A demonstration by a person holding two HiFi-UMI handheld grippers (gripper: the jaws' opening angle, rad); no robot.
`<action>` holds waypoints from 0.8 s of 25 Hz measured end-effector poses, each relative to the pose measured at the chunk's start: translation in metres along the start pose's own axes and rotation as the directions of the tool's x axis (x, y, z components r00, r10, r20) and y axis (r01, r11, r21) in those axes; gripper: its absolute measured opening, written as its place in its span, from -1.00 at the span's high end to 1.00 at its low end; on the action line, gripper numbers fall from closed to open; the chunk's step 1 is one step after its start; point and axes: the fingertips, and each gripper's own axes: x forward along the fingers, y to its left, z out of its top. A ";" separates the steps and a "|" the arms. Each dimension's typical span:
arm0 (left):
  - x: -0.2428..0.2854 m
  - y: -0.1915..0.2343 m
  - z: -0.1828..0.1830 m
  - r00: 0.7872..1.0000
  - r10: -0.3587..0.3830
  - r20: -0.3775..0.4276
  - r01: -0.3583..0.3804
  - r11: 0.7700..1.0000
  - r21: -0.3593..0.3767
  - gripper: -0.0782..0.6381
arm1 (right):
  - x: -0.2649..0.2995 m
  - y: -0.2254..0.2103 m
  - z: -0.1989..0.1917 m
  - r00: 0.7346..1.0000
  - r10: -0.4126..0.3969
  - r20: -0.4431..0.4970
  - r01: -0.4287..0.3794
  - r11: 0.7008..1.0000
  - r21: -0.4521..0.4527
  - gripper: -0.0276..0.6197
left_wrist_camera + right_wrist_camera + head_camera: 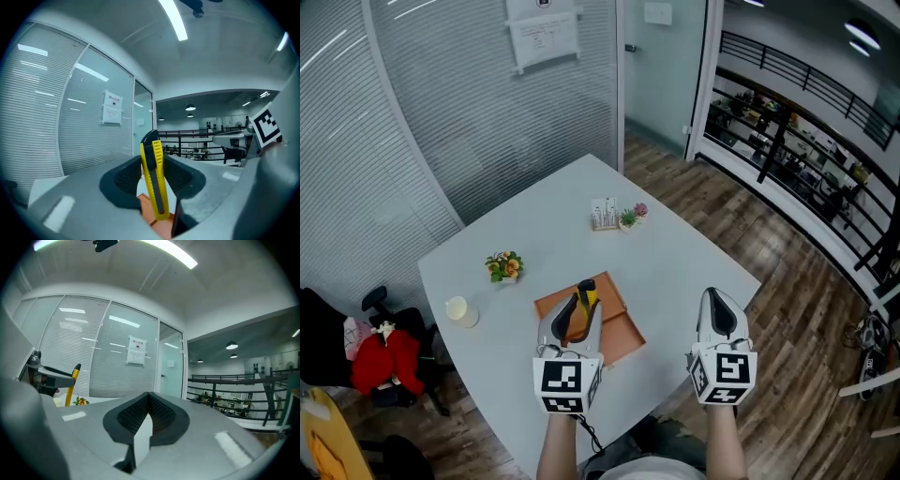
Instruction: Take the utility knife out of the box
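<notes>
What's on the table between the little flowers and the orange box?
Nothing. The head view shows only bare white table between the flowers and box.

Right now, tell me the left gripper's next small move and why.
Probably carry the left gripper sideways, clear of the orange box, then lower toward bare white table. Its jaws clamp the yellow utility knife, and the box lies right beneath.

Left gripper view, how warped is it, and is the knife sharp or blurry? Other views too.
Left gripper view: strong fisheye, dark corners, blinds bowed; the utility knife is in sharp focus. Right gripper view: same fisheye, ceiling light glaring at top. Head view: milder bend, even light on the table.
</notes>
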 end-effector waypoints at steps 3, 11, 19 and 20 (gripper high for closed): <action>-0.002 -0.004 0.004 1.000 -0.002 0.007 0.002 1.000 0.001 0.37 | -0.002 -0.002 0.003 1.000 -0.004 0.008 0.004 1.000 -0.008 0.88; -0.007 -0.003 0.012 1.000 0.009 0.024 -0.009 1.000 0.008 0.37 | -0.005 -0.003 0.011 1.000 -0.010 0.023 0.011 1.000 -0.018 0.88; -0.011 -0.007 0.015 1.000 -0.004 0.030 0.004 1.000 0.008 0.37 | -0.011 -0.001 0.014 0.999 -0.014 0.030 0.015 0.999 -0.034 0.88; -0.011 -0.007 0.016 1.000 -0.005 0.031 0.004 1.000 0.011 0.37 | -0.010 -0.001 0.014 0.999 -0.015 0.031 0.016 0.999 -0.034 0.88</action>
